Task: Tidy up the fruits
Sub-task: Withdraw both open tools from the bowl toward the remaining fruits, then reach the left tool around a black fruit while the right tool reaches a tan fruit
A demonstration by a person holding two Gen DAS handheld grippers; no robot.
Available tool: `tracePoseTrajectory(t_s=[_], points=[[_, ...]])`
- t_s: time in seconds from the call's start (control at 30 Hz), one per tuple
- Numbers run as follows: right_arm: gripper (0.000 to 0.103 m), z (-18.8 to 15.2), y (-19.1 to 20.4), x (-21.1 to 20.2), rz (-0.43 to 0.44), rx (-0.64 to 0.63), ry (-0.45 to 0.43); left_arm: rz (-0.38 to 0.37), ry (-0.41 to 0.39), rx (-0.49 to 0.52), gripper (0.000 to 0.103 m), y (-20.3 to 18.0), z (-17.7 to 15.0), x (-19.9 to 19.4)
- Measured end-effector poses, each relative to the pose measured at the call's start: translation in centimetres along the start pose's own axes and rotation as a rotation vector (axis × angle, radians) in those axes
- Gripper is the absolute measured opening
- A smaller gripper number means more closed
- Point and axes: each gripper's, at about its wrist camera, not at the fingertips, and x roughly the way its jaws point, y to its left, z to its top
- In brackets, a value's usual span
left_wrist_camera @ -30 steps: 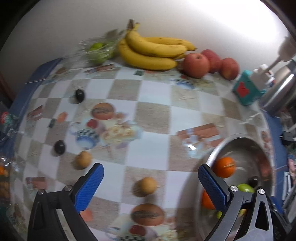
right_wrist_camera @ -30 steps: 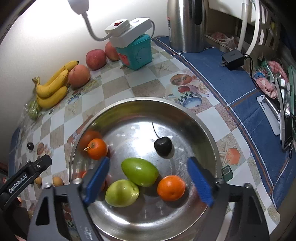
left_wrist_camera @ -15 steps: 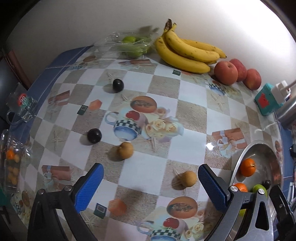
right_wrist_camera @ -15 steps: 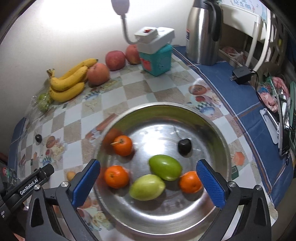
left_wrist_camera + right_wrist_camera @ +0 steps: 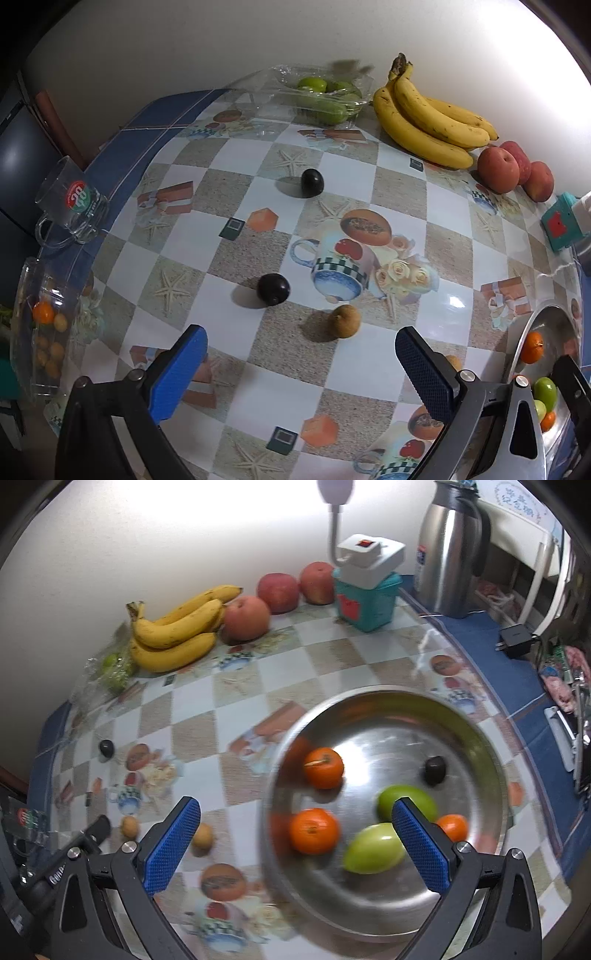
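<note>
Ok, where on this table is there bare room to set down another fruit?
Free: the checked cloth between the bananas and the steel bowl, and the patch between the upper dark plum and the green-fruit tray. Crowded: the bowl's floor, the back wall by the apples, and around the brown fruit.

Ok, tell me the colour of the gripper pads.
Blue, with a fine grid texture; clearest in the right wrist view.

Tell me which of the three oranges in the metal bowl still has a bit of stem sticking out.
The orange toward the far left of the metal bowl: a pale stem stub shows on top. The other two, nearer the right gripper, show none.
</note>
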Motion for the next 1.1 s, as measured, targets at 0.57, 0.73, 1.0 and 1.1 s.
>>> tracePoseTrajectory(t_s=[0.57,0.73,1.0,1.1], points=[[0.103,-0.4,7.9,1.2,0.184,-0.176,0.030,0.032,-0.018,-0.183,0.103,6.8,1.8,-0.3],[0.103,-0.5,7.8,1.6,0.192,-0.189,0.031,0.011,-0.011,-0.181,0.103,6.8,1.9,-0.2],[0.103,-0.3,7.3,1.9,0.254,-0.171,0.021,-0.044,0.027,-0.138,0.103,5.4,1.9,1.0],[0.103,-0.7,7.2,2.9,0.230,-0.166,0.063,-0.073,0.032,-0.140,0.103,5.0,2.0,1.3]])
